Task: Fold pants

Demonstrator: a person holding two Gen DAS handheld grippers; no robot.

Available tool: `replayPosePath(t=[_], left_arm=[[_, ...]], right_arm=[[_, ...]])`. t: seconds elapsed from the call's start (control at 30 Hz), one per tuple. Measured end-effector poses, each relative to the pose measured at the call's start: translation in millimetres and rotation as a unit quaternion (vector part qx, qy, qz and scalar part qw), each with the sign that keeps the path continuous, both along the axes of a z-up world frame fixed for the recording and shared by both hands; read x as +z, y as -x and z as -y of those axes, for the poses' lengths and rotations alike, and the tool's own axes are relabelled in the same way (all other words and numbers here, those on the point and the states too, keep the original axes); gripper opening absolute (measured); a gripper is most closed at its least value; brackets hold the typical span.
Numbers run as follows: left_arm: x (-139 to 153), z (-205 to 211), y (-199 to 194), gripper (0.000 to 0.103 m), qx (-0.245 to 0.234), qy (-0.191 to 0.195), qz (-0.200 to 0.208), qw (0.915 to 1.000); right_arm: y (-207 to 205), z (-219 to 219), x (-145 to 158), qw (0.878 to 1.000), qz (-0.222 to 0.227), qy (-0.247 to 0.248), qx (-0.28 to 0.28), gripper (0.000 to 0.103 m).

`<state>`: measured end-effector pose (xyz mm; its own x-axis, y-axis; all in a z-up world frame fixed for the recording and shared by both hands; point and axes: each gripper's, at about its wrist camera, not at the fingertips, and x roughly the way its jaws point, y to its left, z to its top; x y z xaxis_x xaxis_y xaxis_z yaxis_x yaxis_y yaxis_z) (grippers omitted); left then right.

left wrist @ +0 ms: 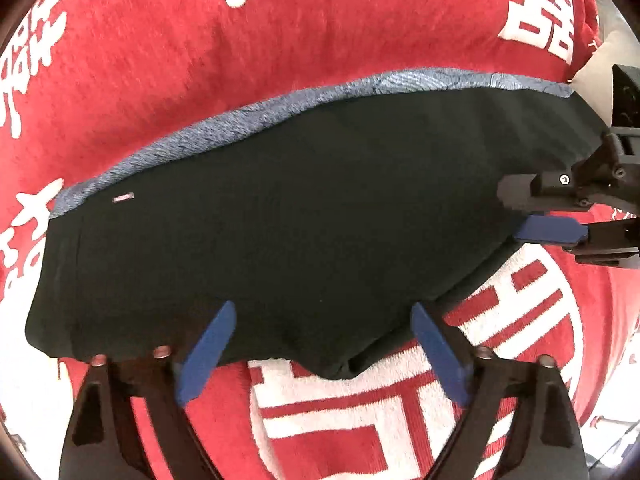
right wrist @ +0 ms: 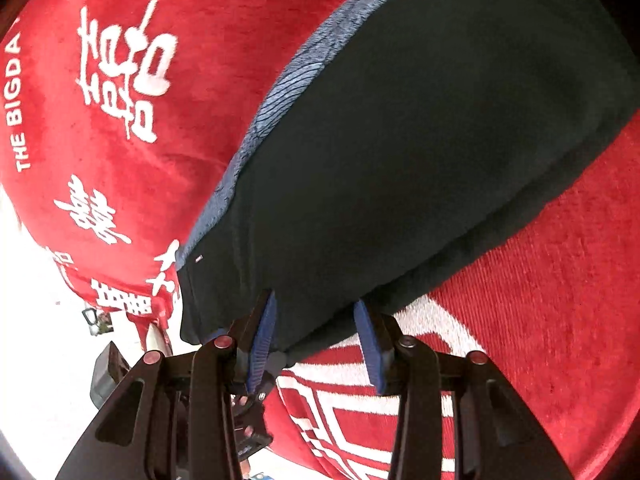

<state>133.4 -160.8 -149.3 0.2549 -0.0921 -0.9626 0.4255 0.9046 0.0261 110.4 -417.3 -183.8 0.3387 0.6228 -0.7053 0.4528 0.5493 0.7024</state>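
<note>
Black pants [left wrist: 280,216] with a blue-grey patterned side panel [left wrist: 224,128] lie folded lengthwise on a red cloth; they also show in the right wrist view [right wrist: 420,152]. My left gripper [left wrist: 322,316] is open, its blue pads at the pants' near edge, straddling the fabric. My right gripper [right wrist: 316,312] is open at the pants' near edge. It also shows at the right of the left wrist view [left wrist: 532,216], with fabric between its upper black finger and lower blue pad [left wrist: 552,232].
The red cloth [left wrist: 320,24] with white characters covers the surface. Its edge and a pale floor [right wrist: 40,360] with small dark objects lie at the left in the right wrist view.
</note>
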Motion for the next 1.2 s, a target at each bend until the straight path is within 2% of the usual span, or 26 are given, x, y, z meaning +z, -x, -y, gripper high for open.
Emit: replayPosePath(t=[0.03, 0.07, 0.1, 0.13, 0.17, 0.23, 0.37, 0.47, 0.6, 0.67, 0.7, 0.77, 0.8, 0.93, 1.1, 1.2], left_arm=[[-1, 2, -1, 0.074, -0.001, 0.006, -0.004, 1.0], [-2, 4, -1, 0.061, -0.006, 0.013, -0.009, 0.9999], [-1, 9, 0, 0.053, -0.016, 0.019, -0.012, 0.9996], [0, 14, 2, 0.04, -0.026, 0.02, -0.013, 0.9994], [1, 21, 6, 0.035, -0.04, 0.011, -0.009, 0.9991], [5, 28, 11, 0.028, -0.053, 0.004, -0.005, 0.9986], [12, 21, 17, 0.019, -0.04, 0.023, -0.024, 0.9987], [11, 20, 26, 0.018, -0.041, 0.017, -0.029, 0.9986], [0, 12, 21, 0.018, -0.031, 0.02, -0.027, 0.999], [6, 1, 17, 0.021, 0.001, 0.041, -0.032, 0.9986], [7, -5, 12, 0.027, 0.024, 0.055, -0.044, 0.9972], [12, -20, 7, 0.087, 0.073, 0.065, -0.047, 0.994], [18, -31, 6, 0.089, 0.103, 0.07, -0.027, 0.9918], [22, -56, 0, 0.089, 0.149, 0.062, -0.033, 0.9864], [20, -76, 3, 0.089, 0.169, 0.038, -0.029, 0.9845], [19, -85, 0, 0.089, 0.184, 0.04, -0.032, 0.9817]], right_arm=[[-1, 0, -2, 1.0, -0.005, -0.004, -0.003, 0.043], [-2, 0, -3, 1.0, -0.008, -0.004, -0.006, 0.033], [-3, 0, -3, 1.0, -0.012, -0.001, -0.008, 0.026], [-4, 0, -2, 1.0, -0.017, 0.009, -0.008, 0.014], [-5, 1, -1, 1.0, -0.016, 0.01, -0.008, 0.01], [-4, 0, 6, 1.0, -0.008, 0.019, -0.003, 0.007], [-1, -3, 25, 0.999, 0.018, 0.033, 0.018, 0.006], [5, -4, 25, 0.999, 0.016, 0.036, 0.026, 0.006], [12, -4, 6, 0.999, -0.006, 0.037, 0.031, 0.006], [13, -6, 3, 0.999, -0.006, 0.029, 0.042, 0.011], [14, -8, 3, 0.998, -0.004, 0.027, 0.048, 0.013], [14, -15, 7, 0.998, 0.006, 0.013, 0.06, 0.036], [13, -20, 9, 0.998, 0.011, 0.007, 0.065, 0.04], [7, -48, 6, 0.996, 0.014, -0.022, 0.084, 0.041], [-1, -82, -7, 0.994, 0.01, -0.04, 0.102, 0.041], [-2, -93, -15, 0.994, -0.001, -0.041, 0.098, 0.041]])
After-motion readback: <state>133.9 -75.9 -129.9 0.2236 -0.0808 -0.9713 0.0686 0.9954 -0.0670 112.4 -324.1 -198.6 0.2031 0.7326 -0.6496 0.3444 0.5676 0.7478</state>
